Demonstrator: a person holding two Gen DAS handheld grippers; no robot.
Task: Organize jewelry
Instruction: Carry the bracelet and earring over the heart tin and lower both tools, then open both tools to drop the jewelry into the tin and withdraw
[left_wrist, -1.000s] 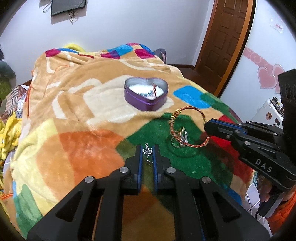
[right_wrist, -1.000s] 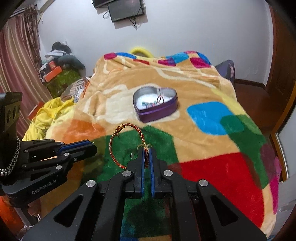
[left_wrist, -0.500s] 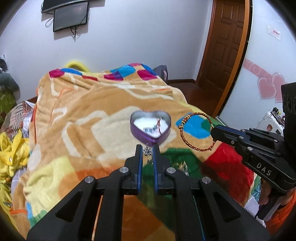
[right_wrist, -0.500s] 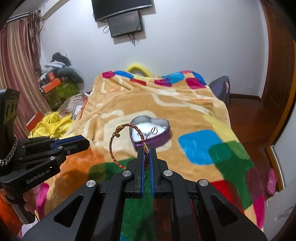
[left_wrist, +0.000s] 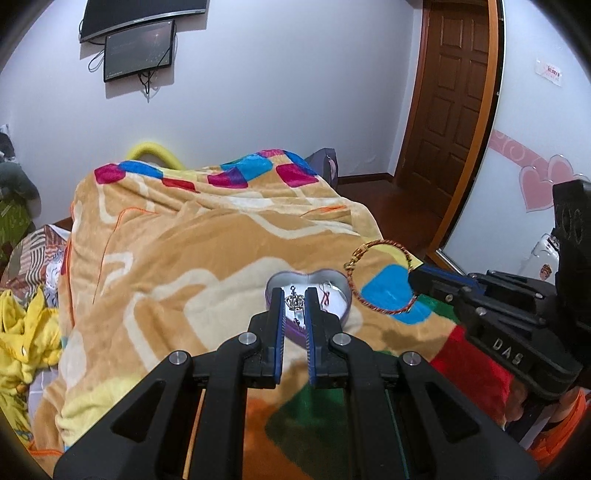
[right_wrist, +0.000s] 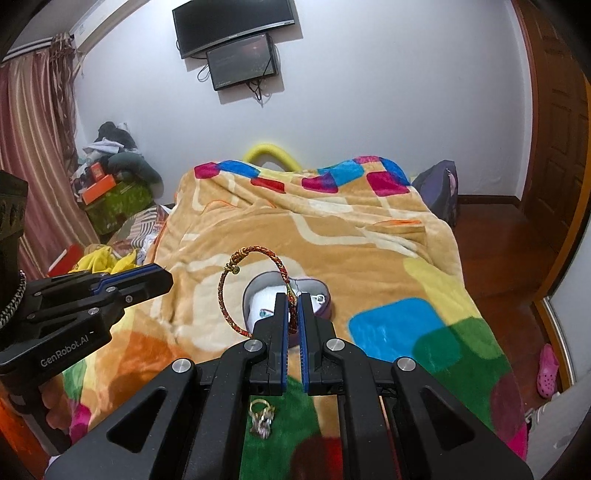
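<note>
A purple heart-shaped tin (left_wrist: 341, 306) with a white lining sits on the patterned blanket (left_wrist: 184, 258); it also shows in the right wrist view (right_wrist: 325, 295). My left gripper (left_wrist: 295, 301) is shut on a small silver crown charm (left_wrist: 294, 302), held above the tin. My right gripper (right_wrist: 291, 304) is shut on a red-and-gold braided bracelet (right_wrist: 225, 295), held up over the tin; the bracelet also shows in the left wrist view (left_wrist: 354, 291). A gold ring with silver charms (right_wrist: 261, 419) lies on the green patch under my right gripper.
The blanket drops off at the bed's right edge beside a wooden door (left_wrist: 454, 110). Yellow cloth (left_wrist: 22, 343) and clutter lie left of the bed. A screen (right_wrist: 242, 61) hangs on the far wall.
Both grippers have lifted off the blanket and moved forward, and now hold the charm and the bracelet over the heart tin. The ring stays on the green patch.
</note>
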